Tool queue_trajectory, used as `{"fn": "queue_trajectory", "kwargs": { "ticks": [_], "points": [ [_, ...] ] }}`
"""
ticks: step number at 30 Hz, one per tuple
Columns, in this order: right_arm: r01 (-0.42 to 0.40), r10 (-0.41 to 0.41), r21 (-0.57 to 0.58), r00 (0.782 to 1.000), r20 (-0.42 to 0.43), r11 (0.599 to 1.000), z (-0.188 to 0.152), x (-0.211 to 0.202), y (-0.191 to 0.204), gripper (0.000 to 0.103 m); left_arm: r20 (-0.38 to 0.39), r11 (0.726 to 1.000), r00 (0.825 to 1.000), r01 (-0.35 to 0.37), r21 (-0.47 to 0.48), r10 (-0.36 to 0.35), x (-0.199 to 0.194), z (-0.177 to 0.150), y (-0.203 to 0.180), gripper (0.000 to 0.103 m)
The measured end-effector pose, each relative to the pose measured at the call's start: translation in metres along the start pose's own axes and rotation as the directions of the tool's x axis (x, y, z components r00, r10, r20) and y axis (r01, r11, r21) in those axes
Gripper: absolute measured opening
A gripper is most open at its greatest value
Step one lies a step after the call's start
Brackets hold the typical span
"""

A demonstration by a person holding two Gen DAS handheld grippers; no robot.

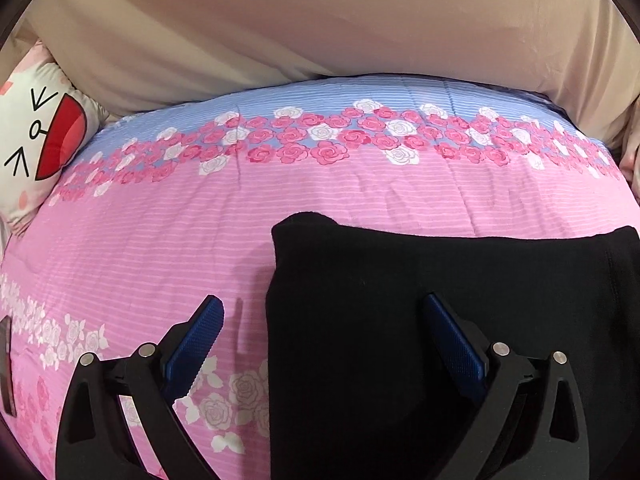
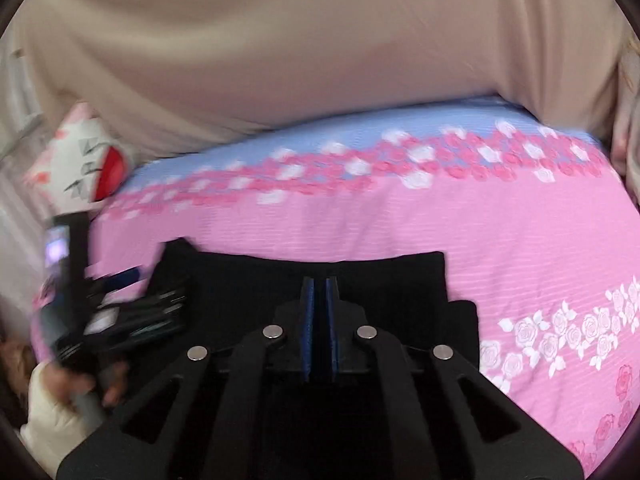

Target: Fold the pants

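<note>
Black pants (image 1: pixel 440 320) lie folded into a flat block on the pink floral quilt (image 1: pixel 140 248). My left gripper (image 1: pixel 322 300) hangs open and wide just above them. The pants' left edge runs between its blue pads, one pad over the quilt and the other over the black cloth. In the right wrist view the pants (image 2: pixel 248 280) spread across the lower middle. Over them my right gripper (image 2: pixel 319 280) is shut, pads nearly together, with no cloth visibly pinched. At the lower left a person's hand (image 2: pixel 56 408) in a pale sleeve holds the blurred left tool.
A white cartoon pillow (image 1: pixel 36 140) leans at the quilt's far left corner. Beige cloth (image 1: pixel 320 32) rises behind the bed. The quilt's blue strip with roses (image 1: pixel 340 140) runs along the far side. A dark flat object (image 1: pixel 6 368) pokes in at the left edge.
</note>
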State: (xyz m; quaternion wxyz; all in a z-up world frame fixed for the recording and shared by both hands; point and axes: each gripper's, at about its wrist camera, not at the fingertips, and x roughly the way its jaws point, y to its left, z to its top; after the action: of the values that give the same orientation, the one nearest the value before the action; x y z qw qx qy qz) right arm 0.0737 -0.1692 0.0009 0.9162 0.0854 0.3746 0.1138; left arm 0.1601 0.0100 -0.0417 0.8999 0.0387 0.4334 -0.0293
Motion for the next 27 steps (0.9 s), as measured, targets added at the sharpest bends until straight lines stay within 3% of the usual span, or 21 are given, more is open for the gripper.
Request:
{"fn": "queue_trajectory", "kwargs": {
  "ticks": [1, 3, 5, 6, 8, 10, 13, 15, 18, 21, 22, 25, 27],
  "points": [
    [-0.013, 0.013, 0.003, 1.000, -0.027, 1.000, -0.009, 0.000, -0.004, 0.005, 0.001, 1.000, 1.000, -0.001, -0.001, 0.001, 0.000, 0.000, 0.000, 0.098],
    [0.125, -0.126, -0.019, 0.989, -0.080, 0.992, -0.024, 0.016, -0.023, 0.008, 0.008, 1.000, 1.000, -0.007, 0.004, 0.007, -0.001, -0.001, -0.001, 0.098],
    [0.066, -0.060, 0.106, 0.996, -0.061, 0.992, -0.033, 0.000, -0.042, 0.008, 0.016, 1.000, 1.000, -0.022, 0.014, 0.022, -0.002, -0.002, -0.003, 0.098],
    [0.054, -0.050, 0.117, 0.998, -0.036, 0.992, -0.033, -0.015, -0.039, 0.014, 0.024, 0.999, 0.999, -0.035, 0.023, 0.035, -0.003, -0.003, -0.005, 0.098],
    [0.049, -0.050, 0.035, 0.998, 0.044, 0.998, -0.035, -0.047, -0.018, 0.014, 0.039, 0.997, 0.997, -0.062, 0.037, 0.060, -0.005, -0.004, -0.008, 0.098],
    [0.013, -0.012, -0.012, 1.000, 0.007, 1.000, -0.046, -0.053, -0.005, 0.011, 0.052, 0.995, 0.995, -0.089, 0.052, 0.087, -0.007, -0.005, -0.013, 0.098],
    [0.101, -0.105, -0.053, 0.990, -0.093, 0.994, -0.071, -0.024, -0.015, 0.006, 0.066, 0.992, 0.992, -0.113, 0.062, 0.109, -0.009, -0.006, -0.016, 0.098],
    [0.058, -0.055, 0.042, 0.996, -0.073, 0.997, -0.072, -0.037, -0.021, 0.007, 0.071, 0.990, 0.990, -0.124, 0.069, 0.119, -0.010, -0.006, -0.017, 0.098],
    [0.088, -0.088, -0.027, 0.996, -0.001, 0.996, -0.068, -0.065, 0.001, 0.013, 0.070, 0.989, 0.990, -0.129, 0.070, 0.124, -0.010, -0.006, -0.017, 0.098],
    [0.130, -0.135, -0.089, 0.989, -0.064, 0.988, -0.078, -0.049, 0.000, 0.008, 0.069, 0.989, 0.990, -0.130, 0.069, 0.125, -0.010, -0.006, -0.017, 0.098],
    [0.147, -0.154, -0.088, 0.985, -0.082, 0.985, -0.083, -0.043, -0.010, 0.006, 0.068, 0.990, 0.990, -0.126, 0.068, 0.121, -0.010, -0.006, -0.017, 0.098],
    [0.067, -0.065, 0.041, 0.997, -0.049, 0.997, -0.083, -0.068, -0.024, 0.009, 0.069, 0.991, 0.991, -0.116, 0.070, 0.111, -0.018, -0.009, -0.014, 0.098],
    [0.129, -0.129, 0.007, 0.992, 0.011, 0.992, -0.081, -0.095, -0.023, 0.014, 0.071, 0.995, 0.994, -0.087, 0.057, 0.083, -0.034, -0.015, -0.007, 0.098]
  ]
}}
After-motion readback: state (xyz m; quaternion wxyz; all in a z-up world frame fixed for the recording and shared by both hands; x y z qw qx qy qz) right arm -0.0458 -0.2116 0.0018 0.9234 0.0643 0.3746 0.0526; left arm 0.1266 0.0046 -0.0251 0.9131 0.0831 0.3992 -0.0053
